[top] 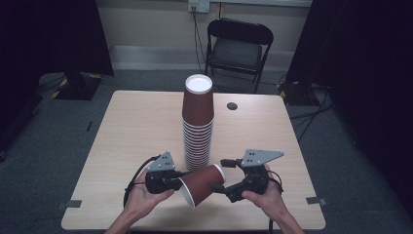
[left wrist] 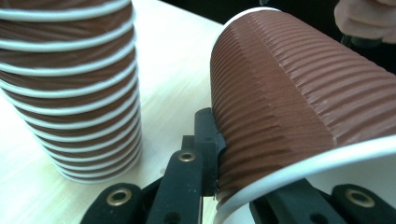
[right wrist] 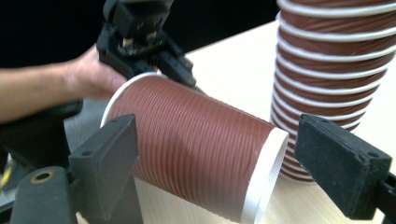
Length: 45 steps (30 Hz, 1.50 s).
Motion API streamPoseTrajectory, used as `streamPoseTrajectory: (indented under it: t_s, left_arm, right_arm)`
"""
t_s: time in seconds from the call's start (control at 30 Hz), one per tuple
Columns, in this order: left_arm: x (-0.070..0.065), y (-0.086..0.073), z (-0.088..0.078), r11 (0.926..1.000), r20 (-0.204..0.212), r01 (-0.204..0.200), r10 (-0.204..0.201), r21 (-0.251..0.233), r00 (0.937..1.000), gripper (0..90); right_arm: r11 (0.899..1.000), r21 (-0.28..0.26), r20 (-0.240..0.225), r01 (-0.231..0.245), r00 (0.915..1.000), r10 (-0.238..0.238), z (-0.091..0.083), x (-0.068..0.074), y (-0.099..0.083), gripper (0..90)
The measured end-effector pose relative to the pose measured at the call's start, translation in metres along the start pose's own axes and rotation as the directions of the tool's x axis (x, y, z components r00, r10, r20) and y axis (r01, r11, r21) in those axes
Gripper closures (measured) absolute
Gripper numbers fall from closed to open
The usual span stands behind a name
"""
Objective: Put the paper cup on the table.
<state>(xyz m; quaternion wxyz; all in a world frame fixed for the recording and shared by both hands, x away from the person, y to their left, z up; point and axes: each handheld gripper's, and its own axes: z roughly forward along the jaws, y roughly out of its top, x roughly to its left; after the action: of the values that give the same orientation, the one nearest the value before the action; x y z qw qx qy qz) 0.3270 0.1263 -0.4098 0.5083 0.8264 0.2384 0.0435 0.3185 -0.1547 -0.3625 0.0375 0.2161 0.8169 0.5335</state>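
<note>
One loose paper cup (top: 202, 184) lies sideways between grippers, left gripper (left wrist: 205, 154) clamped on its rim wall, right gripper (right wrist: 233, 163) spread around its base, apparently untouching; light, crushable, ribbed — grip near the stiffer rim.

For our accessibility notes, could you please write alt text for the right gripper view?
A brown ribbed paper cup lies sideways between the right gripper's open jaws. The left gripper pinches its rim from the far side, and a tall cup stack stands on the table behind.
</note>
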Motion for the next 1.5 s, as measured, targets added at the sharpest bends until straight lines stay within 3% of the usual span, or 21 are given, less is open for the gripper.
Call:
streamPoseTrajectory:
  t_s: [0.07, 0.1, 0.2, 0.33, 0.53, 0.67, 0.73, 0.8, 0.83, 0.87, 0.97, 1.07, 1.1, 1.13, 1.2, 1.23, 1.27, 1.3, 1.33, 1.37, 1.5]
  left_arm:
    - [0.0, 0.0, 0.001, 0.9999, 0.0, -0.006, 0.006, 0.009, 1.0, 85.2]
    - [0.0, -0.001, 0.003, 0.9997, 0.005, 0.0, 0.0, 0.024, 1.0, 85.2]
    - [0.001, -0.001, 0.005, 0.9991, 0.012, -0.002, 0.002, 0.044, 0.9999, 85.2]
    - [0.002, 0.0, 0.006, 0.9976, 0.033, -0.006, 0.004, 0.068, 0.9994, 85.2]
    - [0.001, 0.003, 0.008, 0.9909, 0.059, -0.031, 0.024, 0.131, 0.998, 85.2]
    - [0.001, 0.004, 0.01, 0.9889, 0.069, -0.03, 0.02, 0.146, 0.9974, 85.3]
    - [0.001, 0.005, 0.012, 0.988, 0.08, -0.021, 0.009, 0.153, 0.9967, 85.3]
    - [0.001, 0.005, 0.013, 0.9873, 0.084, -0.018, 0.004, 0.158, 0.9964, 85.3]
    - [0.001, 0.005, 0.013, 0.9873, 0.084, -0.018, 0.004, 0.158, 0.9964, 85.4]
    - [0.003, 0.006, 0.014, 0.9867, 0.089, -0.005, -0.009, 0.163, 0.996, 85.5]
    - [0.004, 0.008, 0.017, 0.985, 0.097, -0.001, -0.016, 0.173, 0.9951, 85.7]
    - [0.004, 0.009, 0.019, 0.9842, 0.105, 0.01, -0.029, 0.177, 0.9941, 85.8]
    - [0.005, 0.01, 0.019, 0.9847, 0.109, 0.018, -0.038, 0.173, 0.9933, 86.0]
    - [0.005, 0.011, 0.02, 0.9846, 0.117, 0.027, -0.048, 0.173, 0.992, 86.3]
    - [0.005, 0.012, 0.02, 0.9839, 0.119, 0.032, -0.053, 0.176, 0.9915, 86.7]
    - [0.004, 0.012, 0.021, 0.9842, 0.121, 0.039, -0.06, 0.173, 0.9908, 86.7]
    - [0.005, 0.012, 0.022, 0.9846, 0.116, 0.049, -0.069, 0.168, 0.9908, 86.6]
    - [0.004, 0.012, 0.023, 0.9846, 0.116, 0.051, -0.071, 0.167, 0.9907, 86.6]
    - [0.004, 0.013, 0.023, 0.9847, 0.117, 0.058, -0.078, 0.164, 0.99, 86.8]
    - [0.004, 0.013, 0.024, 0.9846, 0.113, 0.066, -0.085, 0.162, 0.99, 87.0]
    - [0.003, 0.016, 0.025, 0.9827, 0.11, 0.073, -0.092, 0.17, 0.9896, 86.8]
  right_arm:
    - [1.0, 0.011, 0.01, 0.015, 0.9998, -0.015, 0.001, 0.001, 0.0, 13.7]
    - [0.998, 0.036, 0.007, 0.051, 0.9987, -0.051, 0.002, 0.003, 0.001, 13.7]
    - [0.994, 0.061, -0.008, 0.092, 0.9958, -0.091, 0.005, 0.005, 0.002, 13.7]
    - [0.974, 0.13, -0.04, 0.185, 0.9826, -0.181, 0.013, 0.013, 0.002, 13.8]
    - [0.923, 0.206, -0.068, 0.326, 0.9455, -0.318, 0.025, 0.024, 0.001, 14.2]
    - [0.88, 0.247, -0.08, 0.406, 0.9134, -0.399, 0.031, 0.03, -0.002, 13.3]
    - [0.866, 0.261, -0.074, 0.427, 0.9031, -0.423, 0.032, 0.033, -0.003, 13.3]
    - [0.843, 0.277, -0.071, 0.461, 0.8847, -0.461, 0.034, 0.035, -0.004, 12.8]
    - [0.843, 0.277, -0.071, 0.461, 0.8847, -0.461, 0.034, 0.035, -0.004, 12.8]
    - [0.824, 0.292, -0.063, 0.485, 0.8696, -0.49, 0.037, 0.038, -0.007, 11.0]
    - [0.792, 0.318, -0.054, 0.521, 0.8443, -0.533, 0.04, 0.042, -0.01, 9.8]
    - [0.77, 0.338, -0.057, 0.542, 0.8279, -0.558, 0.044, 0.044, -0.012, 9.1]
    - [0.767, 0.346, -0.056, 0.54, 0.8281, -0.558, 0.045, 0.045, -0.012, 9.1]
    - [0.758, 0.348, -0.054, 0.551, 0.8191, -0.571, 0.047, 0.046, -0.013, 8.9]
    - [0.756, 0.35, -0.05, 0.552, 0.8174, -0.574, 0.048, 0.047, -0.014, 8.9]
    - [0.749, 0.358, -0.042, 0.558, 0.8105, -0.584, 0.051, 0.048, -0.015, 8.9]
    - [0.748, 0.355, -0.045, 0.562, 0.8089, -0.586, 0.051, 0.047, -0.015, 9.0]
    - [0.751, 0.354, -0.041, 0.557, 0.8115, -0.583, 0.052, 0.047, -0.016, 8.9]
    - [0.748, 0.355, -0.041, 0.56, 0.8094, -0.586, 0.053, 0.047, -0.016, 9.0]
    - [0.753, 0.359, -0.032, 0.551, 0.8139, -0.58, 0.054, 0.047, -0.017, 8.8]
    - [0.747, 0.361, -0.027, 0.558, 0.8074, -0.589, 0.057, 0.048, -0.015, 8.9]
